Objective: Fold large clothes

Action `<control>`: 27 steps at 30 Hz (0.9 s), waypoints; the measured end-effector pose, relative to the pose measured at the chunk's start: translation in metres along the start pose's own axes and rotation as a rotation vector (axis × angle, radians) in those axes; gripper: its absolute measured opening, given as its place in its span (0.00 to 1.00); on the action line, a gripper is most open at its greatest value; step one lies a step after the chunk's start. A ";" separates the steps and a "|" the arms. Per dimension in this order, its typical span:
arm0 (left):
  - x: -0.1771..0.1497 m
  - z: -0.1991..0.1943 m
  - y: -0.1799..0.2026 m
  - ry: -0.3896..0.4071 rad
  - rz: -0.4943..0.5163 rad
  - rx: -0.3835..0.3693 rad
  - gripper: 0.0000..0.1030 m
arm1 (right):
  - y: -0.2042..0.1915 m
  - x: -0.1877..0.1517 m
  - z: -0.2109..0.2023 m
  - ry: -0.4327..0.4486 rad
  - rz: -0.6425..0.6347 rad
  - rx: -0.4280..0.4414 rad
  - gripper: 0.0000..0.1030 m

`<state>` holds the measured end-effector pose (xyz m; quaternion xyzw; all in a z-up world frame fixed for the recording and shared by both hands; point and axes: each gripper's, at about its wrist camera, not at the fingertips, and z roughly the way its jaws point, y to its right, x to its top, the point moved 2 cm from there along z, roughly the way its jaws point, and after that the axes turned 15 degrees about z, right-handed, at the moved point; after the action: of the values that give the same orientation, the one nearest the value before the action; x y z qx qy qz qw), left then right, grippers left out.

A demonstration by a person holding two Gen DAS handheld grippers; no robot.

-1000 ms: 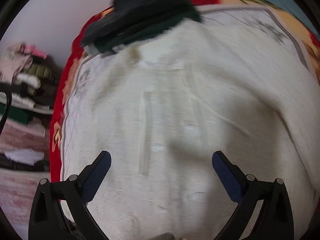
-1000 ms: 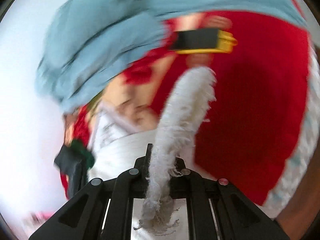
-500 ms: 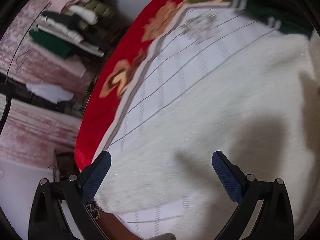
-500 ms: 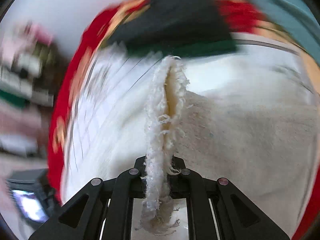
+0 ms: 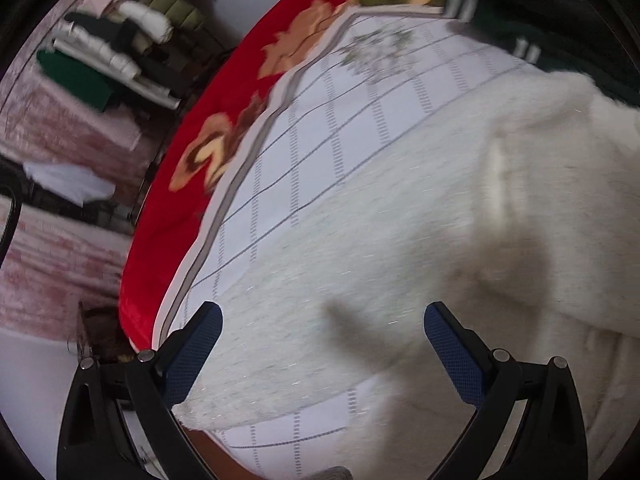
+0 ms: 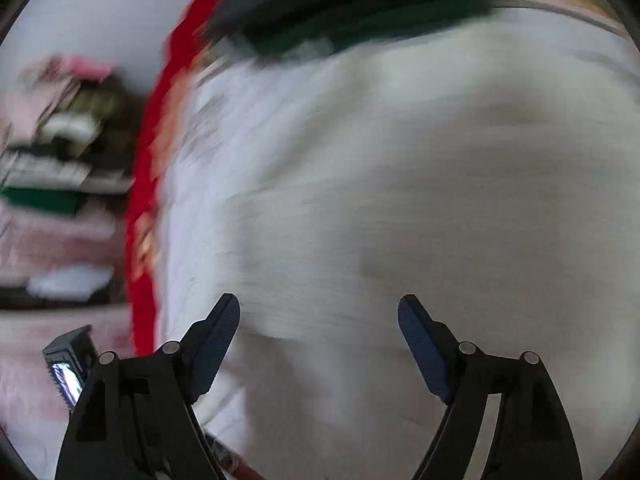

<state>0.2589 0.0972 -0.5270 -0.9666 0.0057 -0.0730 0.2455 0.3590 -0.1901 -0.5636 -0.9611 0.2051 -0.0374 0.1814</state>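
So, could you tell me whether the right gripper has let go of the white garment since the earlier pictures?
Yes: the right gripper now stands open above the white garment, nothing between its fingers.

Fuzzy white garment [image 5: 400,240], spread flat across the checked bed sheet [image 5: 360,100], one corner at the edge.

Bed: the surface under both my grippers, covered by a white checked sheet [image 5: 360,92] with thin dark grid lines.
Blanket: red floral blanket [image 5: 224,148] along the bed's edge, to the left of my left gripper and beyond it.
White garment: fluffy white garment [image 5: 420,232] lying spread on the sheet, directly ahead of and beneath my left gripper's open fingers; in the blurred right wrist view it [image 6: 400,200] fills the space ahead of my right gripper.
Dark garment: dark green and black clothing [image 5: 540,20] with white stripes, on the bed far ahead to the right, touching the white garment's far edge.
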 end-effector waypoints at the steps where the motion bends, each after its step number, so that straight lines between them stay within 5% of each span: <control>1: 0.005 -0.001 0.011 0.010 0.020 0.006 1.00 | 0.015 0.008 -0.010 0.033 0.000 -0.083 0.81; 3: 0.014 -0.001 0.029 0.022 0.051 0.026 1.00 | 0.067 0.015 -0.016 0.070 -0.038 -0.307 0.81; 5: 0.027 0.002 0.049 0.030 0.072 0.048 1.00 | 0.104 0.025 -0.004 0.034 -0.093 -0.423 0.79; 9: 0.043 -0.002 0.076 0.037 0.081 0.073 1.00 | 0.130 0.031 0.036 -0.021 -0.276 -0.515 0.47; 11: 0.045 -0.006 0.085 0.019 0.078 0.065 1.00 | 0.141 0.044 0.041 0.003 -0.230 -0.485 0.45; 17: 0.038 -0.003 0.101 -0.048 0.033 0.089 1.00 | 0.226 0.053 0.026 0.024 0.243 -0.246 0.46; 22: 0.044 0.024 0.112 -0.099 -0.016 0.106 1.00 | 0.230 0.037 0.024 0.000 0.205 -0.288 0.54; 27: 0.034 0.014 0.086 -0.097 -0.142 -0.015 1.00 | 0.215 0.020 -0.006 -0.007 0.180 -0.296 0.56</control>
<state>0.2966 0.0266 -0.5758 -0.9689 -0.0741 -0.0434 0.2323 0.2952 -0.3827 -0.6365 -0.9551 0.2930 0.0130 0.0413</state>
